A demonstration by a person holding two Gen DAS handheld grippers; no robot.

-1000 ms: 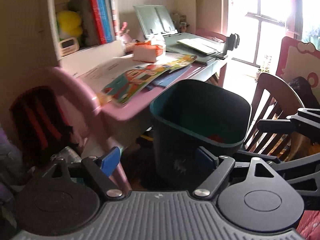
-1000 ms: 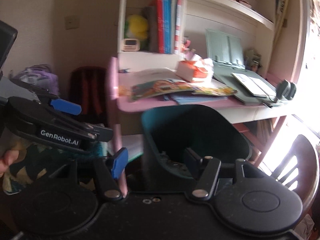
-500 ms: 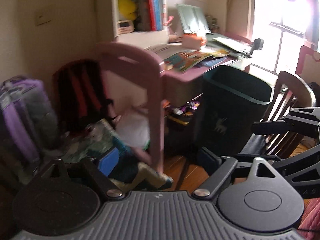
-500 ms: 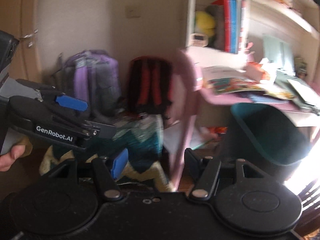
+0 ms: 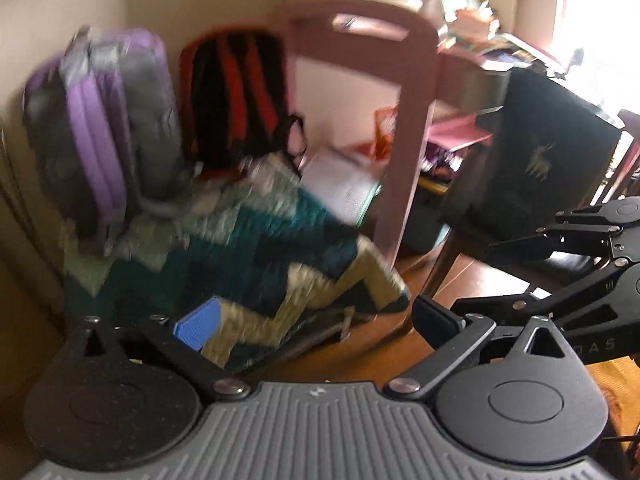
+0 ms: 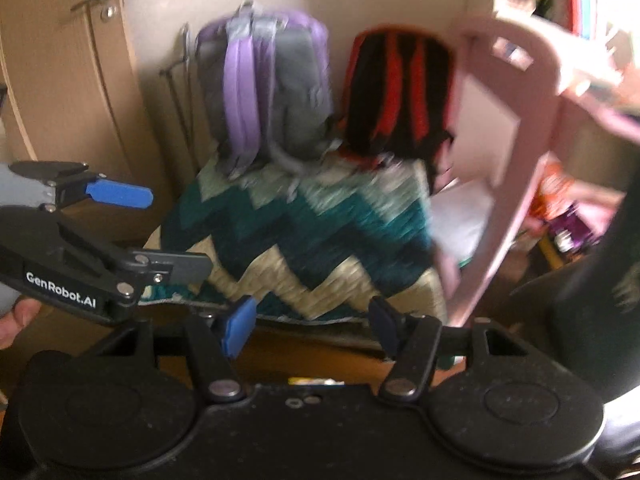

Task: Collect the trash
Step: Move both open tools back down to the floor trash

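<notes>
Left wrist view: our left claw (image 5: 314,320) has just been opening, now wide and empty; dark green plastic bin (image 5: 548,152) upper right.

Right wrist view: right claw (image 6: 310,326) parted, empty, above zigzag-patterned teal blanket (image 6: 304,240). Risk: blur, mistaking blanket for trash.

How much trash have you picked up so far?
Nothing looks done from here: the inside of the bin is hidden. Nothing is in hand: the left gripper, jaws just opened wider, and the right gripper are both empty. Still left: the orange wrapper and purple packet under the pink desk.
</notes>
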